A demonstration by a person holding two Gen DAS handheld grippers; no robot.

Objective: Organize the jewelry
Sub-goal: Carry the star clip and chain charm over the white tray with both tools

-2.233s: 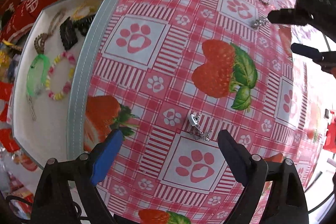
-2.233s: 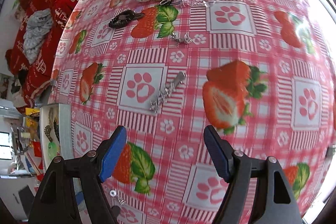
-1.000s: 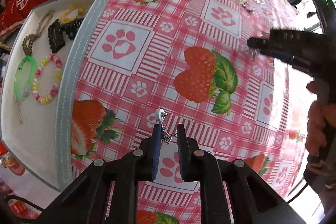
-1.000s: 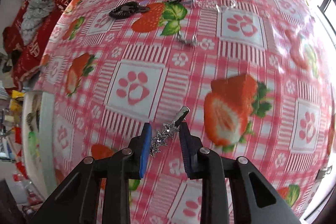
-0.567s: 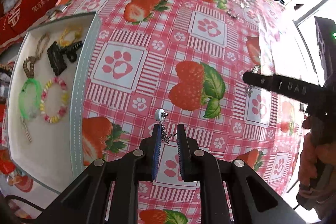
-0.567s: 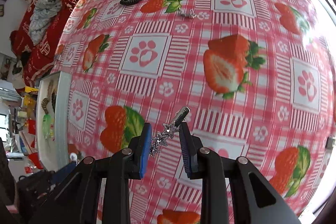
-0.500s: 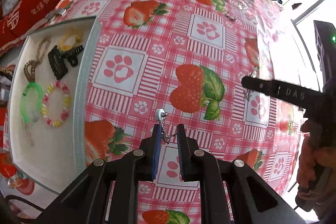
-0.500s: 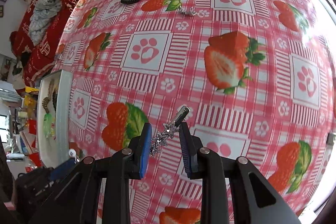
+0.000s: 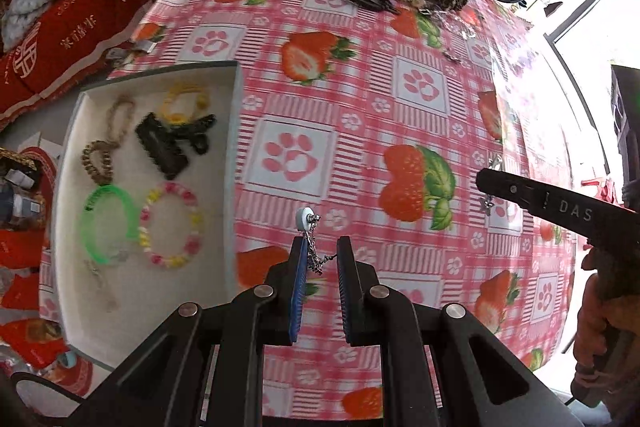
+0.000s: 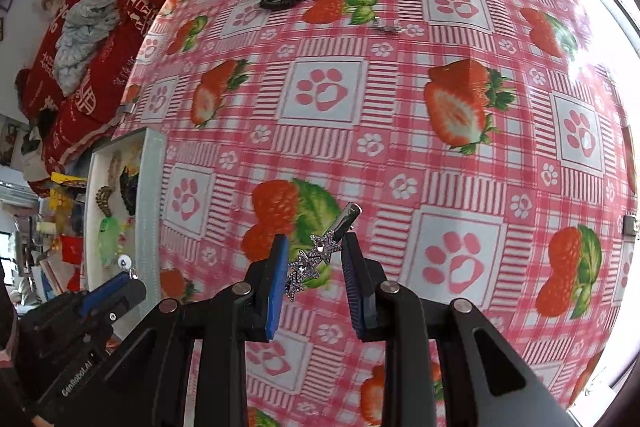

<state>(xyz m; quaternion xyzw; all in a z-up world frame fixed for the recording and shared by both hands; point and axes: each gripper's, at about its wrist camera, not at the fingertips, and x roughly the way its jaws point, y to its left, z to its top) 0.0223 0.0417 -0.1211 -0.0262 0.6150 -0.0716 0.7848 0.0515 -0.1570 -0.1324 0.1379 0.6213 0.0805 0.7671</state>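
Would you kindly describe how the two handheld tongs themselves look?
Both the left tongs and the right tongs are black plastic with angular, triangular-cutout arms, silver pivot screws and blue ribbed pads. One body reads "GenRobot.AI", the other "DAS". An orange sleeve shows.

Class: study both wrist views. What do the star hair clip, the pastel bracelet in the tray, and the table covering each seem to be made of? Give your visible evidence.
Star hair clip: likely metal set with rhinestones; it glints silver.
Pastel bracelet: probably plastic or candy-like beads; matte pink, yellow and white segments.
Table covering: seemingly vinyl or oilcloth; printed strawberries with a glossy glare near the window.
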